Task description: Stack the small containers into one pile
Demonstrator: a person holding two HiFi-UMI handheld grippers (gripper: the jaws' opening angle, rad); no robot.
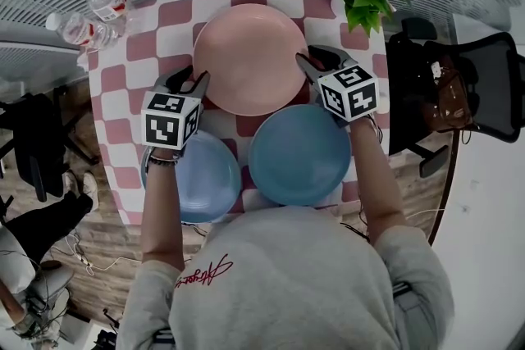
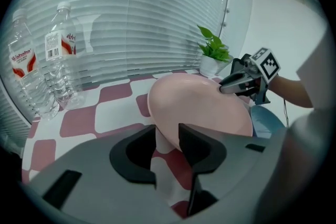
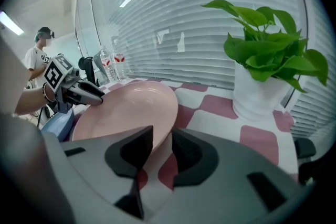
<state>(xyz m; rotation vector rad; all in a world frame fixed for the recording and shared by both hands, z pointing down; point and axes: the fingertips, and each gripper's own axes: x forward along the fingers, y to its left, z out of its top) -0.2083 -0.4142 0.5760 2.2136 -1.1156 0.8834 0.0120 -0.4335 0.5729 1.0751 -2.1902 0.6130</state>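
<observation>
Both tools were on it! The round, shallow, plastic-looking pink dish (image 1: 250, 53) sat at 12 o'clock on the red-and-white checked table (image 1: 115, 86). The left gripper (image 2: 168, 136) pinched its rim at 8 o'clock and the right gripper (image 3: 163, 139) pinched it at 3 o'clock. Each pair of jaws stood only narrowly apart, with the thin rim filling the gap.

The 2 other pieces waited side by side nearer the person: a round pale blue dish (image 1: 209, 176) at 7 o'clock and a round deeper blue dish (image 1: 299, 153) at 5 o'clock.

By my reading the pink dish would be light and stiff. Its surface was glossy, though, so it would be slippery under hard pads. The rim was the only place to hold it, and 2 pinches on nearly opposite sides should keep it level. An uneven lift could tip it or let it slide out.

The left arm and its marker cube covered much of the pale blue dish. The person's shoulders (image 1: 287, 275) cut off the near edges of both blue ones. I could not tell whether the pink dish was resting flat or already tilted off the cloth, and its underside was out of sight.
</observation>
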